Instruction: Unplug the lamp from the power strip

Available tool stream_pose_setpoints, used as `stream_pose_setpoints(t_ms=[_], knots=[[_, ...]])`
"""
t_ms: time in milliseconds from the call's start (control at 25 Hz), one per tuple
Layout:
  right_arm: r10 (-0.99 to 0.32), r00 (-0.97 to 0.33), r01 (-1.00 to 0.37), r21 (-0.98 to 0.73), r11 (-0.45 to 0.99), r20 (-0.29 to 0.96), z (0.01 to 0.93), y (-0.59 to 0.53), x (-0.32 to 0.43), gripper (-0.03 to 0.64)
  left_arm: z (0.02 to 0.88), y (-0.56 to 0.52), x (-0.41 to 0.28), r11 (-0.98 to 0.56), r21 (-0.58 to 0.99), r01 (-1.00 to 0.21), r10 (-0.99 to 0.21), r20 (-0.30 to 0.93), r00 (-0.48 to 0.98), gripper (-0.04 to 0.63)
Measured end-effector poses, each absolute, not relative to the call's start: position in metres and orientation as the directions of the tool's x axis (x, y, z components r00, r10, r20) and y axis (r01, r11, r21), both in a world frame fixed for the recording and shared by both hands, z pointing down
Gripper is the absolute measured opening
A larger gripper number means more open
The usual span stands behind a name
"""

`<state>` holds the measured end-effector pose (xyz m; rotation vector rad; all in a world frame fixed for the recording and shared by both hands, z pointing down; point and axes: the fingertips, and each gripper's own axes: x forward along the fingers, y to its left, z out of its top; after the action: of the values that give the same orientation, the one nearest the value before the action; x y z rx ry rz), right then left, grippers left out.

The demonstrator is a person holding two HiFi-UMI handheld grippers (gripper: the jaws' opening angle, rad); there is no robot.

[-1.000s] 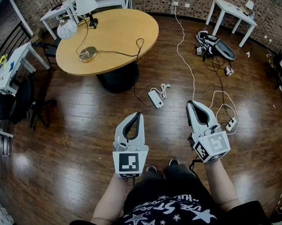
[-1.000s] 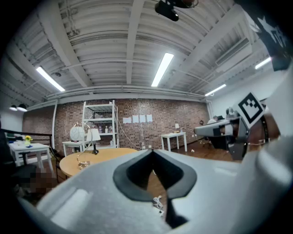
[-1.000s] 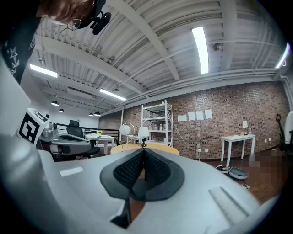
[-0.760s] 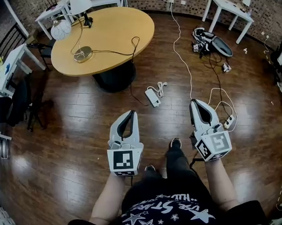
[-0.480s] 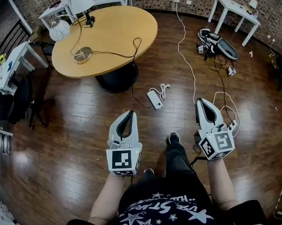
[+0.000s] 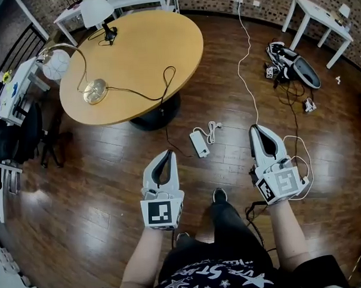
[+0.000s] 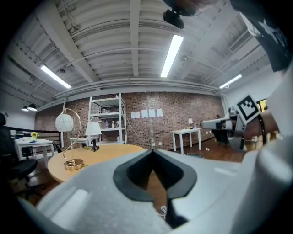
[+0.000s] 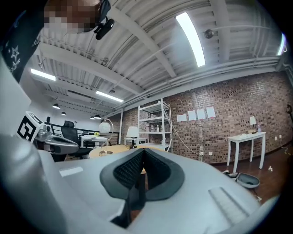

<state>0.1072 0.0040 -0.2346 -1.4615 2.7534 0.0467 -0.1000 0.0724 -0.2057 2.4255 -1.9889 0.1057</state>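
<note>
The lamp (image 6: 96,90) stands near the round table's (image 6: 152,40) left edge. Its dark cord (image 6: 139,94) crosses the top, drops over the near edge and reaches the white power strip (image 6: 199,143) on the floor — apparently still plugged in. The left gripper (image 6: 169,153) and right gripper (image 6: 255,129) hang short of the strip, jaws pressed together and empty — approach, grasp and pull all remain.

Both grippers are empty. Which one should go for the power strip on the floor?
Left, probably. In the head view the left gripper sits nearer the white power strip than the right gripper. Both are shut, so it must open first.
</note>
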Motion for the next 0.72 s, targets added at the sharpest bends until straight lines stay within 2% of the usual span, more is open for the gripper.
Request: stream_pose_setpoints(t_ms=[280,400,720], knots=[[-0.79,-0.612,-0.79,0.035,0.613,0.026,-0.195,-0.072,0.124,0.009,-0.179,-0.001,-0.099,-0.162,-0.106,-0.981,-0.985,0.068,0.156,0.003],[-0.793,-0.607,-0.793,0.03,0.608,0.043,-0.166,-0.088,0.131,0.008,-0.162,-0.024,-0.103,-0.155,-0.087,-0.984,-0.987,0.049,0.151,0.003],[-0.793,-0.609,-0.793,0.026,0.608,-0.007,-0.07,-0.108,0.103,0.008,-0.038,-0.051,-0.096,-0.235,-0.073,-0.969,-0.971,0.063,0.231,0.003]])
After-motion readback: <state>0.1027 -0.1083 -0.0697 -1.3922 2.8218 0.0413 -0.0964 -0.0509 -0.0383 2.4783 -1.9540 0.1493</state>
